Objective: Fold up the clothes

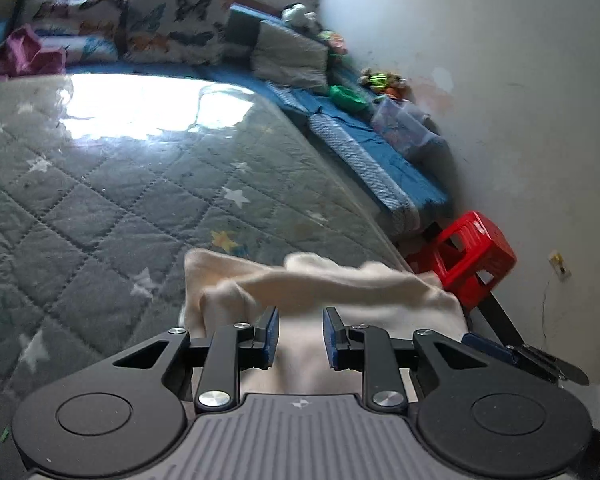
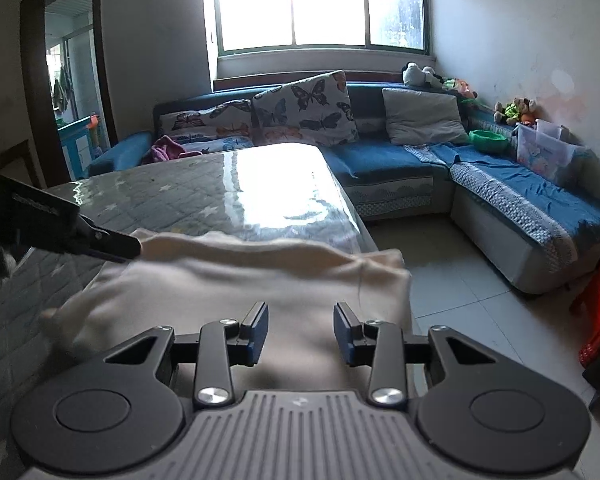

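A cream-white garment (image 2: pixel 236 280) lies partly folded at the near corner of the quilted grey table (image 2: pixel 172 196). It also shows in the left wrist view (image 1: pixel 320 280), bunched just beyond my fingers. My left gripper (image 1: pixel 300 336) is open above the cloth and holds nothing. My right gripper (image 2: pixel 300 332) is open over the garment's near part and holds nothing. In the right wrist view the left gripper's fingertips (image 2: pixel 116 246) reach in from the left and touch the garment's far left edge. The right gripper's fingertips (image 1: pixel 540 360) show at the lower right of the left wrist view.
The table top (image 1: pixel 100 200) has a glossy cover with window glare. A blue corner sofa (image 2: pixel 500 188) with butterfly cushions (image 2: pixel 304 110) stands behind and to the right. A red plastic stool (image 1: pixel 472 252) stands off the table's right corner. A tiled floor (image 2: pixel 440 272) lies between table and sofa.
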The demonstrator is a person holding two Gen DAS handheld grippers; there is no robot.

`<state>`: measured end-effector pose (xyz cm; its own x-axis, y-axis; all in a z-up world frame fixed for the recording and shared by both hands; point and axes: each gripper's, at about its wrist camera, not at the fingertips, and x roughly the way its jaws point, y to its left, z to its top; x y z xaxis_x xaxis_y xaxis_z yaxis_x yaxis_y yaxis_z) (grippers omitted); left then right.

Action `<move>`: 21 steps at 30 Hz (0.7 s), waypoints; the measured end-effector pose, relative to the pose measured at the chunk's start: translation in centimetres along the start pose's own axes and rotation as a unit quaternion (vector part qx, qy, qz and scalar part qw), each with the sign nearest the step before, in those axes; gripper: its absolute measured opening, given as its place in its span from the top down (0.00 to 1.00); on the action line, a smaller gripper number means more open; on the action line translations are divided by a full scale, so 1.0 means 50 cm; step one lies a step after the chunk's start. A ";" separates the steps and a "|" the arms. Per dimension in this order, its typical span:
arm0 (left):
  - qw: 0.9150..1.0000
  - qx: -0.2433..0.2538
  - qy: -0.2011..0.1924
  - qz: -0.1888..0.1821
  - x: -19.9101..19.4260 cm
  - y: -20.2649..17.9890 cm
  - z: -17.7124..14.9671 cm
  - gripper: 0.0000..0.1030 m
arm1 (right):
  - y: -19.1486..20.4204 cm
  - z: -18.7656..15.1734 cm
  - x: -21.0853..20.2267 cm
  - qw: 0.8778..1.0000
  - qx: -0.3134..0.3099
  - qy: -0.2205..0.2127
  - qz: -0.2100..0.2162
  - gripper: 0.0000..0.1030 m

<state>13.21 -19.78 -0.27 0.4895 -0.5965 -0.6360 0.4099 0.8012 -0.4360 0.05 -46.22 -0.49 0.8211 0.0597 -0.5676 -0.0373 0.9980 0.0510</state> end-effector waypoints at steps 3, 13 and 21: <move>1.000 0.025 -0.001 -0.003 -0.027 -0.016 -0.035 0.75 | 0.006 -0.025 -0.020 1.000 -0.006 -0.001 -0.009 0.65; 0.998 0.058 0.000 0.008 -0.057 -0.028 -0.106 0.74 | 0.028 -0.057 -0.053 0.999 -0.004 -0.019 -0.025 0.57; 0.999 0.044 -0.010 0.014 -0.092 -0.015 -0.117 0.63 | 0.010 -0.056 -0.057 0.999 0.027 -0.027 -0.026 0.56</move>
<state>6.13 -17.37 -0.73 0.5158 -0.5759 -0.6342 0.4621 0.8104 -0.3601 -3.91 -45.85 -1.15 0.8502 0.0054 -0.5264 0.0352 0.9971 0.0672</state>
